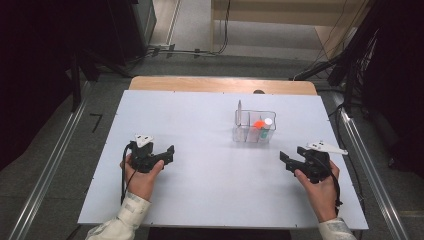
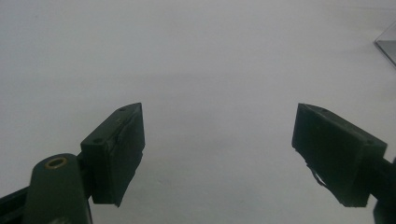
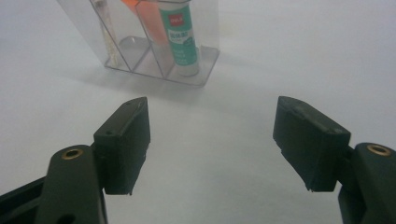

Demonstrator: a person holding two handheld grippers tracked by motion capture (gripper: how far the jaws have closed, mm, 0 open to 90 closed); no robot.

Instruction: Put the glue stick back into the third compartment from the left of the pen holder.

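Observation:
A clear plastic organiser box (image 1: 253, 128) stands right of the table's middle. It holds a green-and-white glue stick (image 1: 265, 130), an orange item (image 1: 258, 124) and a thin pale stick (image 1: 239, 111). In the right gripper view the box (image 3: 140, 56) and glue stick (image 3: 180, 39) sit just beyond the open jaws. My right gripper (image 1: 292, 155) rests low at the right, open and empty, pointing left toward the box. My left gripper (image 1: 167, 152) sits at the left, open, nothing between its jaws (image 2: 219, 154).
The white table top (image 1: 200, 180) lies on a wooden table whose far edge (image 1: 220, 84) shows behind it. A corner of the clear box (image 2: 387, 44) shows at the right edge of the left gripper view. Dark stands and cables ring the table.

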